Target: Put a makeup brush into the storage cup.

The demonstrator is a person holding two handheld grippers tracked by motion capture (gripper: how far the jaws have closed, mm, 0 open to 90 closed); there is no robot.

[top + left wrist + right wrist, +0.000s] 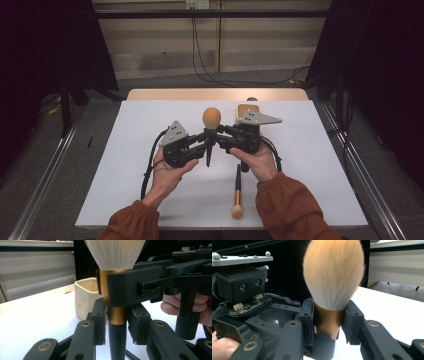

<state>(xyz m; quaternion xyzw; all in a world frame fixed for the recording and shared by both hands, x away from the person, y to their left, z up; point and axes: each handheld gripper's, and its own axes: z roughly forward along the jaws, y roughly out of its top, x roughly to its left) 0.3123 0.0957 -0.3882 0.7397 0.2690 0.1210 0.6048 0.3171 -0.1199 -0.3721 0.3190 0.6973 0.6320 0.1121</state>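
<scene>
Unbranded gold-collared brush (211, 120) sits clamped by both claws.

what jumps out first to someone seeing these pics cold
A big makeup brush held upright over the table's middle, orange bristles up, with the left gripper and right gripper both clamped on its gold collar. A second brush lies flat near the front edge, and a cream cup stands behind.

White table (150, 195): small brush (237, 192) lying near front edge, cream cup (246, 111) at back.
</scene>
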